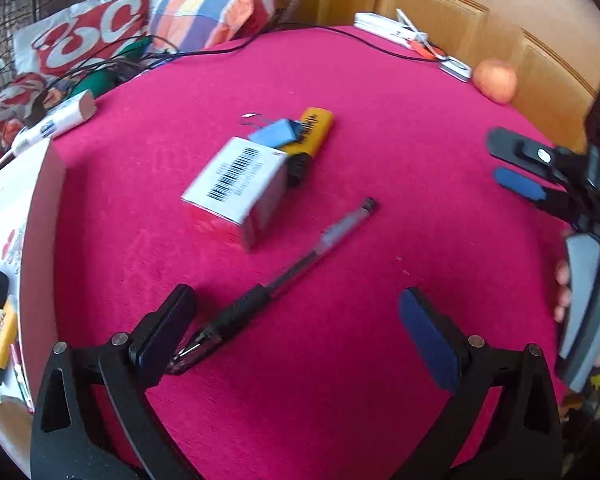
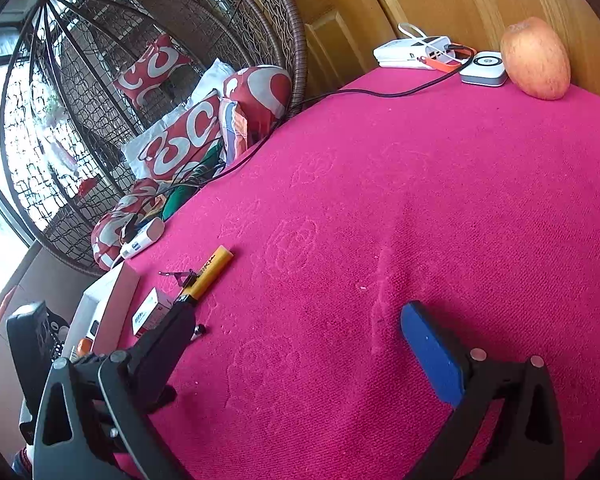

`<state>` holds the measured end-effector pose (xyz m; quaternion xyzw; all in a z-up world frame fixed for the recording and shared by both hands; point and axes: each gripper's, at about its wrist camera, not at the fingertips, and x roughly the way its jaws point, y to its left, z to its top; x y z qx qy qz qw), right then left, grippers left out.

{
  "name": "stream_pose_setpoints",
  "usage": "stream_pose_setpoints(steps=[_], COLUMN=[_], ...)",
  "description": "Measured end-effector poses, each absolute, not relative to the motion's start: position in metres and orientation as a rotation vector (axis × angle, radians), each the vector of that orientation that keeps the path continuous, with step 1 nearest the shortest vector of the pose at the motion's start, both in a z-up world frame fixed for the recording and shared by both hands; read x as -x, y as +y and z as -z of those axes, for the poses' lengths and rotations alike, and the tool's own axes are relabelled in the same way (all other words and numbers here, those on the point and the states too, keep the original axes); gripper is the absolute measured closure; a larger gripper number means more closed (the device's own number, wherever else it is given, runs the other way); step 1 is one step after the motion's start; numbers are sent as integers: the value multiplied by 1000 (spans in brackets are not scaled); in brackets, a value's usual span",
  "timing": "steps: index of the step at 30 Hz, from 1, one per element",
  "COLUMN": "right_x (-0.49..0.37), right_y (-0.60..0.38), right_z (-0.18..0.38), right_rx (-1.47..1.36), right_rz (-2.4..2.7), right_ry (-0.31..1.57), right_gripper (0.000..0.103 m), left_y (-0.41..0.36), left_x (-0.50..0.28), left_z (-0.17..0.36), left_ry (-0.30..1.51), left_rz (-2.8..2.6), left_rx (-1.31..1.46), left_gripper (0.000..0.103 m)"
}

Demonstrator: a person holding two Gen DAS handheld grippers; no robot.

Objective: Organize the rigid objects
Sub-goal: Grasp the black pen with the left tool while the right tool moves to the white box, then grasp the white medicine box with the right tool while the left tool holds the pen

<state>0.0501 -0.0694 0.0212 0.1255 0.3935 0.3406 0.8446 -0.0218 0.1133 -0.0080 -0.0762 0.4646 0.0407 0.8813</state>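
1. My left gripper (image 1: 296,328) hangs jaws wide, empty, over the black pen (image 1: 276,284)'s tip end on the pink cloth (image 1: 380,140).
2. Judgement: centre on its grip, close squarely.
3. My right gripper (image 2: 300,344) is wide, empty.

On the table (image 1: 380,380) a pen (image 1: 284,276) lies slantwise, nearest the left gripper (image 1: 296,332). Behind it sits a small carton (image 1: 236,188), with a clip (image 1: 276,132) and a lighter (image 1: 308,136) just behind that — touching. A tray (image 1: 40,216) stands at the left edge. Far back to the right, an apple (image 2: 536,60) sits beside a charger (image 2: 484,68).
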Motion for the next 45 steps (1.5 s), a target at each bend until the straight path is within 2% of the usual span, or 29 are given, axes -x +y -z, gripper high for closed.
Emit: stream_pose_setpoints(steps=[2,4,6,12,14,15,17,23,33,42,44,45], right_x=[-51,-52,-52,-52,-52,-52,-52,-52,-1,4,7,10], right_y=[-73,-75,-76,-75,-75,-75,-75,-65,47,122,129,132], right_z=[-21,-20,-20,-19,-20,-19,-20,-22,-50,-33,-27,-25], right_rx=[-290,-311,-317,-322,-321,-320,-321,-269,150,396,445,479], right_rz=[-730,-740,-742,-744,-744,-743,-743,-781,-1061,-1101,-1098,-1091], right_ry=[829,827,826,826,826,827,826,836,713,695,701,689], right_gripper=[0,0,0,0,0,0,0,0,0,0,5,11], left_y=[95,84,83,87,84,82,76,70,82,92,95,98], left_x=[30,32,28,24,27,29,32,70,148,178,183,184], left_z=[5,2,2,1,0,0,-1,-6,-24,-35,-38,-39], left_ry=[970,977,986,999,988,987,984,932,834,765,748,742], left_rz=[-19,-20,-49,-47,-24,-14,-19,-44,-99,-118,-130,-133], left_rx=[121,70,18,24,20,15,1,58,182,224,234,240], left_gripper=[10,28,38,55,69,83,93,94,94,94,94,94])
